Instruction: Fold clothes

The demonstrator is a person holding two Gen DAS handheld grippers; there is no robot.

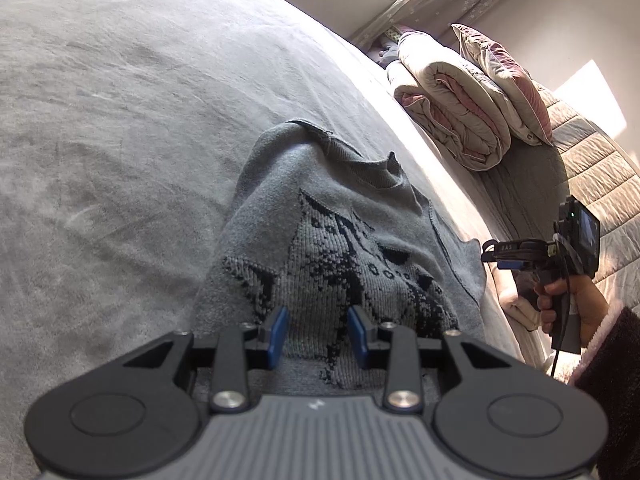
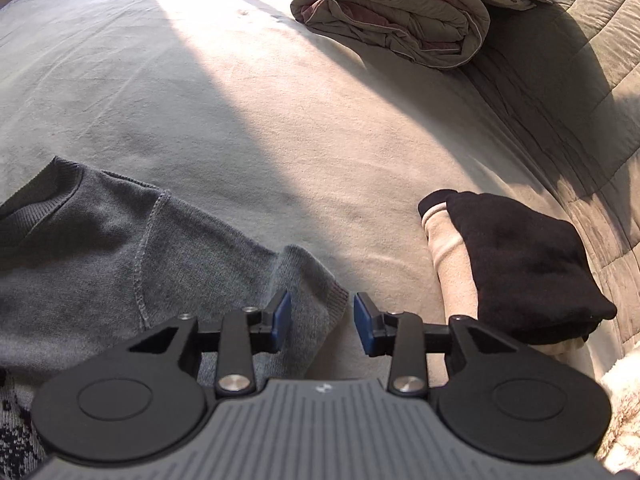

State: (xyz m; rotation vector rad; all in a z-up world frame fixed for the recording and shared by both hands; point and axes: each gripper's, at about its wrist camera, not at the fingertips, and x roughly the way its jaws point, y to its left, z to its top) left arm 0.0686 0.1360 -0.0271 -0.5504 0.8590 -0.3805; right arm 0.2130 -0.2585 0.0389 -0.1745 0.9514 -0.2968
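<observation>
Grey sweater [image 1: 332,240] flat on bed [image 1: 120,120], under left fingers [image 1: 280,332]; right fingers [image 2: 282,320] over sleeve; both parted, empty

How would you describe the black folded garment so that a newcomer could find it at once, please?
Start at the grey bed sheet. Beside the quilted cover at its edge lies a small stack: the black folded garment on a cream one. Unlike the spread grey sweater, it is compact, plain and unpatterned.

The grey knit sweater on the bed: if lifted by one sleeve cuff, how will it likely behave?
The grey knit sweater would likely be floppy: its collar and shoulder already bunch into soft ridges. The sleeve would probably rise first, the body trailing after it. Its thick knit should grip well, though it may drag on the fuzzy bedspread.
</observation>
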